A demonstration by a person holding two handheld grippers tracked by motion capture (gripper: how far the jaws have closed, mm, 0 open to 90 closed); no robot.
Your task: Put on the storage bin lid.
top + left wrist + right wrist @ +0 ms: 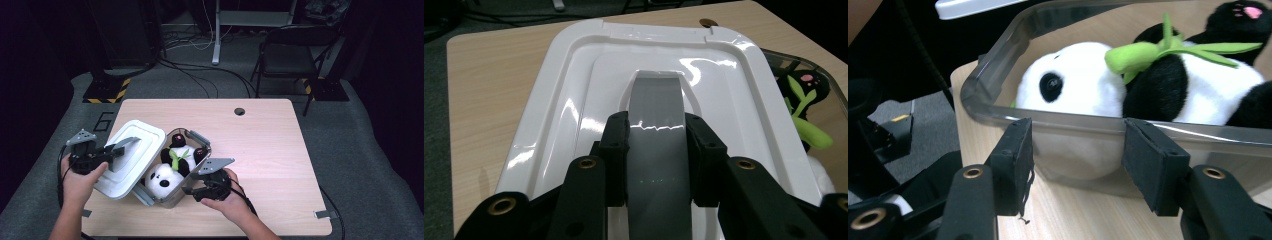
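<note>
I see the white lid [131,156] tilted off the clear box [176,196], at its nine o'clock, my left gripper [656,150] clamped on its grey tape handle [657,112]. A plush panda [1148,85] lies in the box near the table's [260,150] front-left. My right gripper [1075,160], at the box's four o'clock, gapes wide, holding nothing.

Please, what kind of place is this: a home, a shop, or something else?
Probably a lab or recording studio, not a home: cables run over a grey carpet, a stand base carries hazard tape, and a folding chair stands behind the single wooden table, amid dark surroundings.
</note>
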